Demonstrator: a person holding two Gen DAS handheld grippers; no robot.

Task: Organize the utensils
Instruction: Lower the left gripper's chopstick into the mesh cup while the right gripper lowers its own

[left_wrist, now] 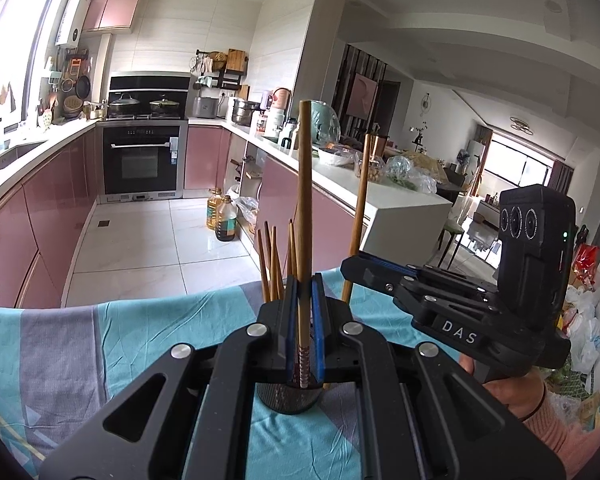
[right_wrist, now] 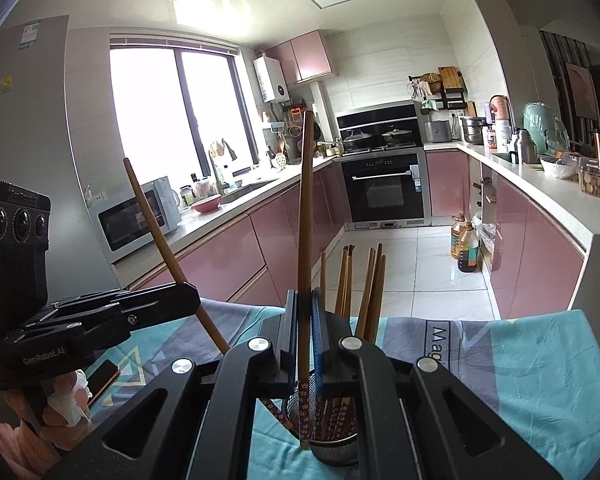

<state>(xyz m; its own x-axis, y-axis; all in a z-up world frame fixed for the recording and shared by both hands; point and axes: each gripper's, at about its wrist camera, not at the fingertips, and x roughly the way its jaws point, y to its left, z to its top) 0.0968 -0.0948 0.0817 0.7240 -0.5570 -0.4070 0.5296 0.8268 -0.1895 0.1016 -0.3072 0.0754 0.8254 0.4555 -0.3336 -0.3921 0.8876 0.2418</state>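
Note:
My left gripper (left_wrist: 305, 284) is shut on a wooden chopstick (left_wrist: 305, 200) that stands upright, its patterned end down over a dark mesh holder (left_wrist: 288, 394). Several chopsticks (left_wrist: 274, 260) stand in that holder. My right gripper (right_wrist: 305, 300) is shut on another chopstick (right_wrist: 305, 208), upright, its patterned end beside the rim of the mesh holder (right_wrist: 334, 440), which holds several chopsticks (right_wrist: 364, 288). The right gripper also shows in the left wrist view (left_wrist: 350, 266), clamped on its chopstick (left_wrist: 360, 200). The left gripper shows in the right wrist view (right_wrist: 192, 298) with its tilted chopstick (right_wrist: 160, 236).
The holder stands on a table covered with a teal and grey cloth (left_wrist: 140, 320). A phone (right_wrist: 102, 378) lies on the cloth at the left. Beyond the table edge are the tiled kitchen floor (left_wrist: 140, 240), pink cabinets (right_wrist: 228, 256) and oil bottles (right_wrist: 466, 248).

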